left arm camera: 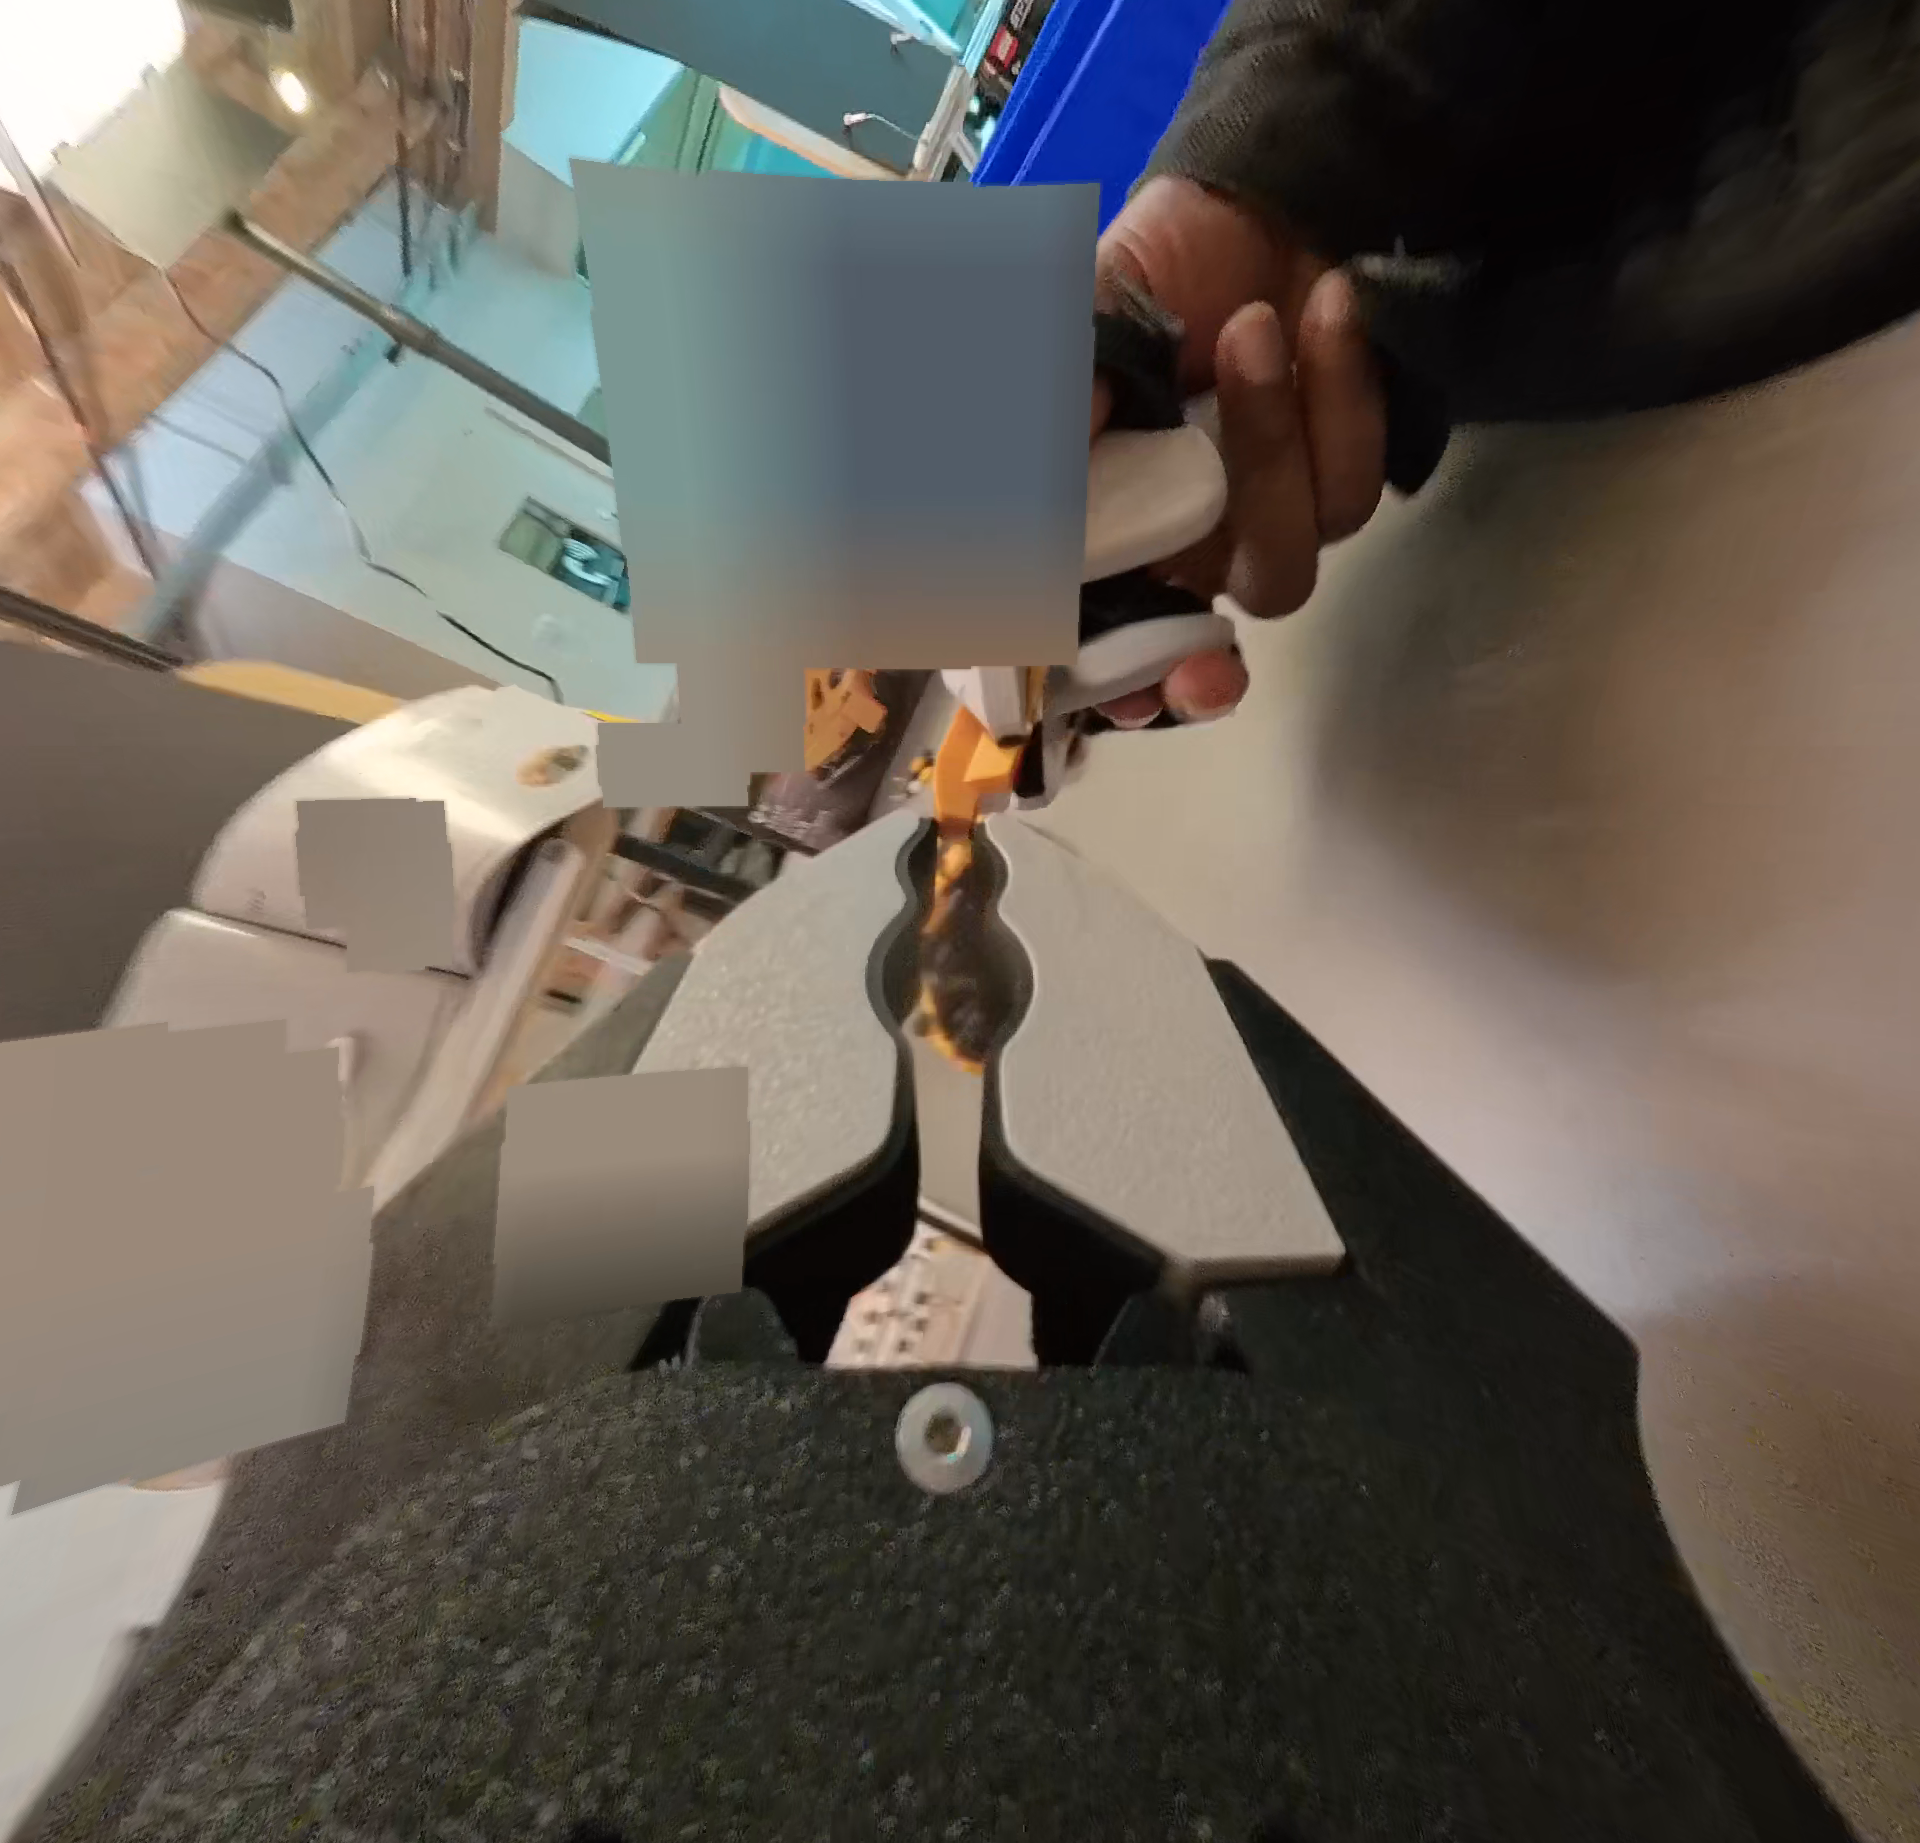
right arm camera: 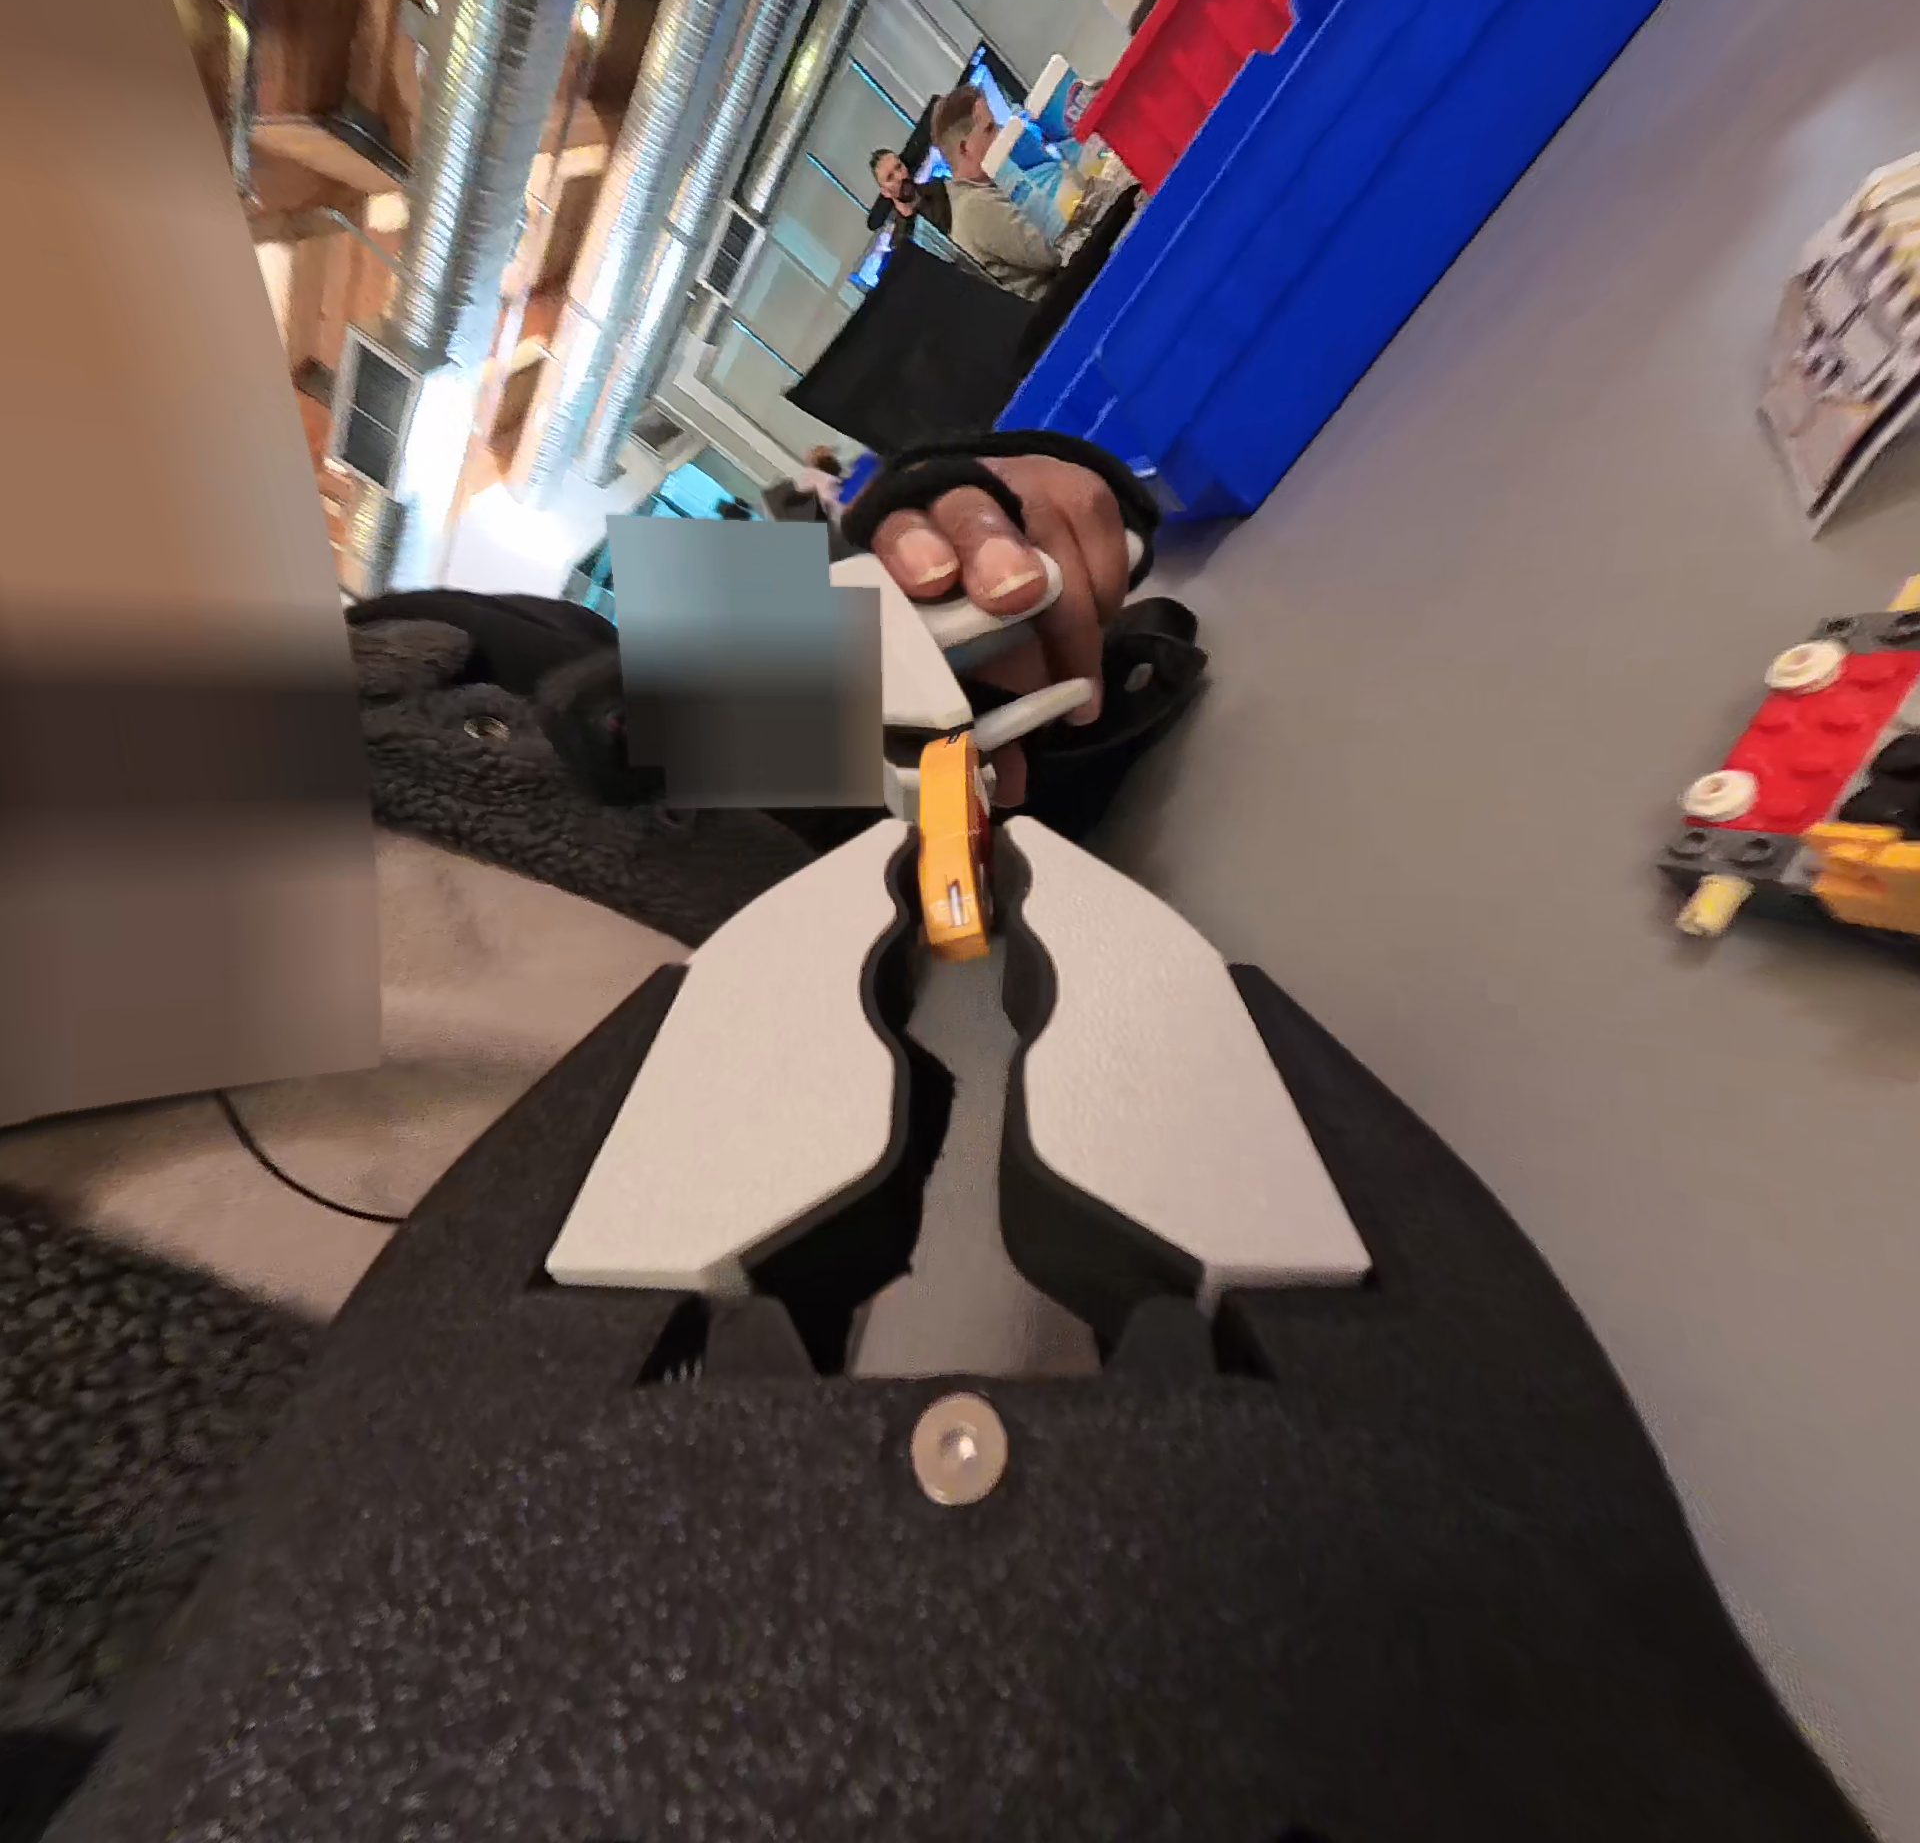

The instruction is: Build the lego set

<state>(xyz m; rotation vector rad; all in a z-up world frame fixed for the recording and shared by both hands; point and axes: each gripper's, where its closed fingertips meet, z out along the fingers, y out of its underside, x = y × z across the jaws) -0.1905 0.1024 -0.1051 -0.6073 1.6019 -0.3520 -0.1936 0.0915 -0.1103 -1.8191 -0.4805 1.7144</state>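
In the left wrist view my left gripper [left arm camera: 951, 835] is shut on a blurred orange and black lego piece [left arm camera: 951, 962] held between its grey fingers. Just beyond its tips an orange lego part [left arm camera: 968, 770] sits in the other gripper, which a hand [left arm camera: 1278, 422] holds. In the right wrist view my right gripper [right arm camera: 954, 829] is shut on an orange lego piece [right arm camera: 951, 863], tip to tip with the left gripper. A part-built lego model [right arm camera: 1829, 806] in red, black and orange lies on the grey table [right arm camera: 1455, 650] to the right.
An instruction booklet [right arm camera: 1860, 339] lies at the far right of the table. Blue bins [right arm camera: 1299, 235] and a red bin [right arm camera: 1195, 37] stand along the back edge. A dark fleece sleeve [right arm camera: 499, 754] lies on the left. People stand far behind.
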